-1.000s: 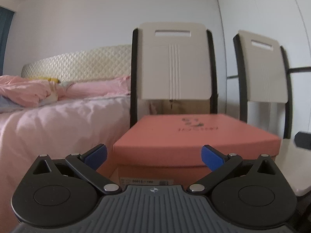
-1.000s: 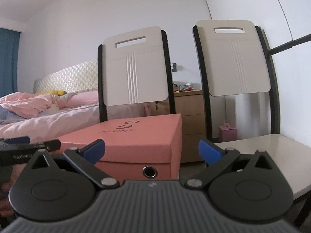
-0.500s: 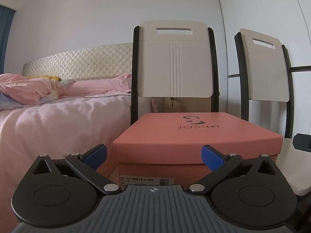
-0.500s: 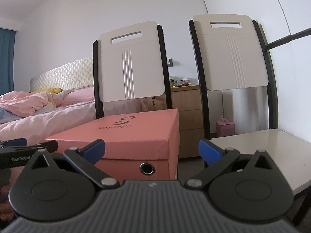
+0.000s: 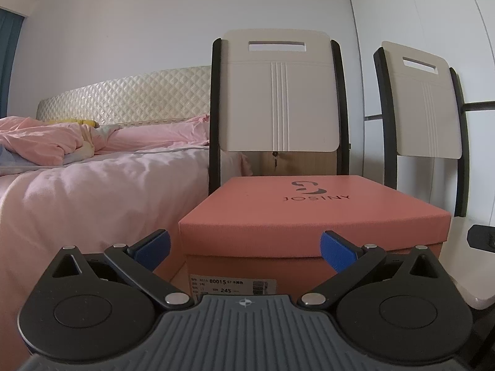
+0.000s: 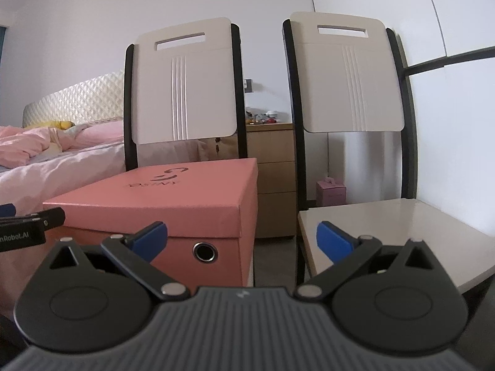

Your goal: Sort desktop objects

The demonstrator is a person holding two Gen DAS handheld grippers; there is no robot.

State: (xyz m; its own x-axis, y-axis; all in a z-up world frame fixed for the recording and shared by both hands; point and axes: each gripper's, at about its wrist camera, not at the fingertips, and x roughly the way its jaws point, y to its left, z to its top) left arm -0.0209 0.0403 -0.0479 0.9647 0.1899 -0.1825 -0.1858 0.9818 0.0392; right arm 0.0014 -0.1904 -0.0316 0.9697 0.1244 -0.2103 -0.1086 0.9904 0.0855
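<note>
Salmon-pink cardboard fills the middle of both views: a lidded shoebox [image 5: 312,216] printed "JOSINY" on top, sitting on the seat of a cream folding chair [image 5: 278,92] with black side rails. A white size label with "245" shows on the box's near end in the left wrist view, and a metal-ringed hole in its side shows in the right wrist view.

The left gripper [image 5: 244,247] hangs just in front of the box's label end, its blue-padded fingers [image 5: 153,245] spread wide apart with nothing between them. The right gripper [image 6: 241,239] hangs off the box's right corner, jaws likewise spread and empty, facing the gap between the box and a second cream chair [image 6: 349,77] beside the first, whose pale seat is bare. The left gripper's dark body pokes in at the left edge of the right wrist view.

To the left lies a bed [image 5: 92,185] with rumpled pink bedding and a quilted cream headboard [image 5: 123,95]. Behind the chairs stands a light wooden drawer unit [image 6: 272,167] with small clutter on top, too small to tell apart, and a little pink box [image 6: 331,190] sits low near the wall.
</note>
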